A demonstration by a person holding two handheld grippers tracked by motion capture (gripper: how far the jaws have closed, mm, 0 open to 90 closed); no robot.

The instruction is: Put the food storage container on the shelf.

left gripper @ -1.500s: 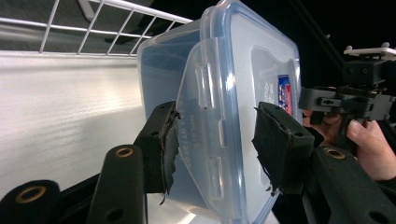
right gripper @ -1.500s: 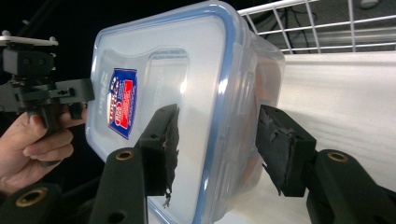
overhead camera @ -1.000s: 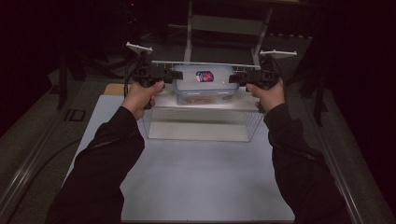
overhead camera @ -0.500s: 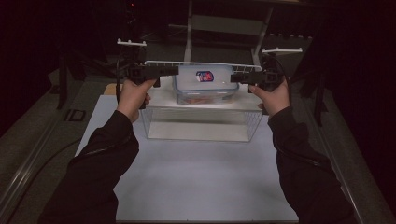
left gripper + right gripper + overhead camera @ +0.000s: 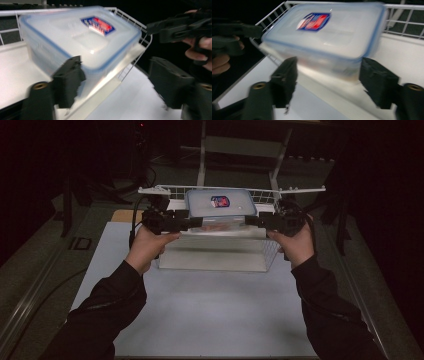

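A clear plastic food box (image 5: 220, 205) with a blue-rimmed lid and a red and blue label sits in a white wire basket (image 5: 215, 251) at the far middle of the table. My left gripper (image 5: 196, 223) points at the box from the left and my right gripper (image 5: 251, 220) from the right, both just in front of it. In the left gripper view the jaws of the left gripper (image 5: 117, 85) stand wide apart below the box (image 5: 75, 42). The right gripper (image 5: 332, 82) is equally open under the box (image 5: 332, 32). Neither holds anything.
The basket stands on a white mat (image 5: 210, 315) with bare room in front of it. A metal frame (image 5: 240, 150) rises behind the table. Each gripper view also shows the other hand's gripper (image 5: 180, 25) (image 5: 234, 30) beyond the basket rim (image 5: 140, 25).
Both hands have moved inward along the basket's near side, bringing the two grippers' tips closer to the box. The box and basket look unmoved.
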